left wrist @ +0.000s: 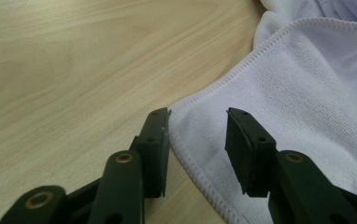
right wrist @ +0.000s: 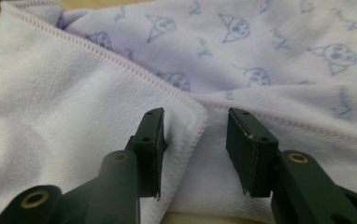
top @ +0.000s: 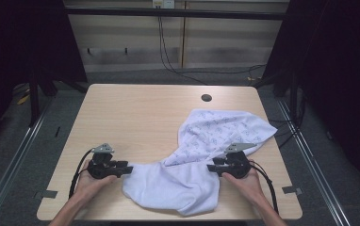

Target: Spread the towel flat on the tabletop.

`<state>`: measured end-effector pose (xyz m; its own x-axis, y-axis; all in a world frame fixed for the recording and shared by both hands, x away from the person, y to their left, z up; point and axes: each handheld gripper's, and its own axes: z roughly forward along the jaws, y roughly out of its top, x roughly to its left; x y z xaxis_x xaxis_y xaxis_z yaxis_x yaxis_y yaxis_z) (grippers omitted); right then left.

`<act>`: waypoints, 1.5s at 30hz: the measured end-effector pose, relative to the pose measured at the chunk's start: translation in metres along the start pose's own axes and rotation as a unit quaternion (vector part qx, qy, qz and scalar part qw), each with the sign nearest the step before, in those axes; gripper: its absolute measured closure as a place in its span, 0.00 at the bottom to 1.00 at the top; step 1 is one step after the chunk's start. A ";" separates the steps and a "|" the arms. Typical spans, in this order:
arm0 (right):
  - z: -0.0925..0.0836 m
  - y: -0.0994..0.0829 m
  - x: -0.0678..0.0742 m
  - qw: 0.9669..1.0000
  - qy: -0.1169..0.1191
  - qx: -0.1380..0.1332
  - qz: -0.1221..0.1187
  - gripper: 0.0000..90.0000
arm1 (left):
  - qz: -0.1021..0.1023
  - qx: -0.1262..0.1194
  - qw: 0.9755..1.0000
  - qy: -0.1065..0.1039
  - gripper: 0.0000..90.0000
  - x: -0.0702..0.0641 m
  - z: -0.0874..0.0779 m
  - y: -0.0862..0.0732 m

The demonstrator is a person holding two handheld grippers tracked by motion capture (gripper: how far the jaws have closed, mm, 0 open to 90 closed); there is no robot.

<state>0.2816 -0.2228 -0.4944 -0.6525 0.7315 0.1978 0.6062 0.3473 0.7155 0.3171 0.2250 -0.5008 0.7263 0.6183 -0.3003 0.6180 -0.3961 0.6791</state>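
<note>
A pale lilac towel with small blue printed figures lies crumpled on the right half of the wooden table, its plain side folded over toward the front. My left gripper lies at the towel's front left corner. In the left gripper view that gripper stands open, and the hemmed corner of the towel lies between the jaws without being pinched. My right gripper sits at the towel's right side. In the right gripper view it is open too, with a rounded hemmed corner of the towel in the gap.
A dark round hole sits near the table's far edge. Bare wood stretches across the left and far parts of the table. Cables trail over the floor beyond it, and black curtains hang at both sides.
</note>
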 end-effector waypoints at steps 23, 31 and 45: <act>-0.095 0.034 -0.018 0.987 0.001 -0.156 0.027 0.98 | 0.026 -0.165 0.985 -0.041 0.98 -0.023 -0.080 0.035; -0.119 -0.036 0.039 0.991 0.068 -0.116 0.004 0.98 | 0.032 -0.123 0.988 -0.082 0.97 -0.054 -0.090 -0.034; -0.165 -0.081 0.083 0.992 0.100 -0.067 -0.032 0.73 | 0.091 -0.108 0.985 -0.100 0.80 -0.095 -0.123 -0.074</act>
<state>0.1035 -0.2869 -0.4255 -0.7729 0.5752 0.2681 0.5036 0.2989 0.8106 0.1648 0.2791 -0.4400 0.8776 0.3955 -0.2708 0.4085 -0.3215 0.8543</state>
